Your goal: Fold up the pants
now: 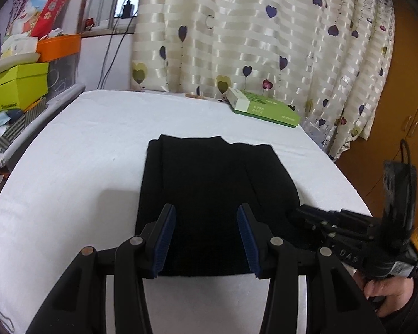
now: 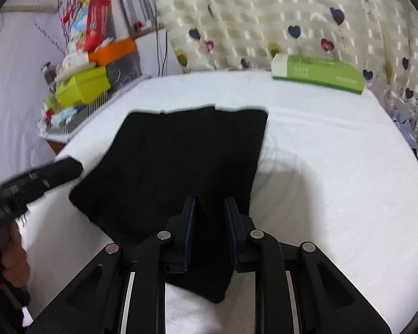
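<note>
Pants: the black pants [image 1: 209, 194] lay folded into a flat rectangular stack on the white table [image 1: 83, 153], toward its near edge.
Left gripper: the left gripper [image 1: 206, 239] hung over the near end of the stack, jaws wide apart, nothing between its blue pads.
Right gripper: the right gripper [image 2: 209, 233] sat above the near right corner of the pants, jaws parted by a narrower gap, holding nothing; whether the pads touched the cloth could not be told.
Hands: a hand [image 1: 387, 289] held the right tool at the right edge of the left view.
Surface: white cloth, with a green box [image 1: 262, 108] at the far right.
Room: a heart-patterned curtain [image 1: 264, 41] hung behind; stacked boxes [image 1: 19, 83] stood far left.
Axis: the long side of the pants ran near to far, with uneven layered edges at the far end.
</note>
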Available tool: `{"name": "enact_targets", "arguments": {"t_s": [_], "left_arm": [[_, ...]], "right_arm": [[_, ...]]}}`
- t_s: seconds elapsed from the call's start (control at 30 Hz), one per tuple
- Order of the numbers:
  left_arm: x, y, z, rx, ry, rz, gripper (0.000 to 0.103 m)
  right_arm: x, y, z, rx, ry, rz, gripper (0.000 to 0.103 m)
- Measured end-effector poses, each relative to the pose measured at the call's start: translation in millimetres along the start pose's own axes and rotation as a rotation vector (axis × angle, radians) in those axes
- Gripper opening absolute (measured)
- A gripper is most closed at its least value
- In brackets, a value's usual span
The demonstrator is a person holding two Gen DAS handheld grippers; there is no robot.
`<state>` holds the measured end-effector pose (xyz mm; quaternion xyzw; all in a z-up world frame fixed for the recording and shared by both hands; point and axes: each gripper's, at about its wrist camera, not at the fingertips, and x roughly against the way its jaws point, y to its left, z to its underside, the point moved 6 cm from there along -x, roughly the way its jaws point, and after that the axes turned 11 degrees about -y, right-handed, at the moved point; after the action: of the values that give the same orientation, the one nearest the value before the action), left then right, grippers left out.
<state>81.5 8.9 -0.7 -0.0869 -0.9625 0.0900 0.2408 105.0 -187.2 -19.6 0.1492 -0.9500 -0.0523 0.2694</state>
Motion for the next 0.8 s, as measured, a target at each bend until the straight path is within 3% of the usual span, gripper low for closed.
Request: {"name": "enact_targets", "arguments": {"t_s": [0.1, 0.2, 0.27, 0.3, 0.4, 0.53, 0.63, 0.8], "left_arm": [[-10, -5, 3, -0.023, 0.010, 0.011, 0.048], [-25, -3, 15, -0.030, 0.059, 0.003, 0.048], [-30, -2, 21, -0.049, 0.068, -0.011, 0.048], [-29, -2, 22, -0.068, 0.059, -0.014, 0.048], [-28, -4, 24, -0.100, 0.055, -0.014, 0.049], [-26, -4, 20, -0.088, 0.067, -0.019, 0.049], [-27, -8, 6, -0.062, 0.072, 0.022, 0.049], [-53, -3, -22, -0.111, 0.038, -0.054, 0.049]], "right_arm": [[5, -6, -21, -0.017, -0.065, -0.007, 0.022], [-13, -4, -25, -0.023, -0.037, -0.056, 0.022], [-32, -11, -18, -0.033, 0.026, -0.036, 0.015], [-44, -21, -11, -0.054, 0.071, -0.013, 0.000], [-44, -33, -15, -0.128, 0.067, -0.058, 0.000], [-38, -31, -28, -0.080, 0.030, -0.043, 0.000], [-46, -36, -41, -0.084, 0.018, -0.027, 0.000], [-73, -48, -54, -0.082, 0.020, 0.012, 0.001]]}}
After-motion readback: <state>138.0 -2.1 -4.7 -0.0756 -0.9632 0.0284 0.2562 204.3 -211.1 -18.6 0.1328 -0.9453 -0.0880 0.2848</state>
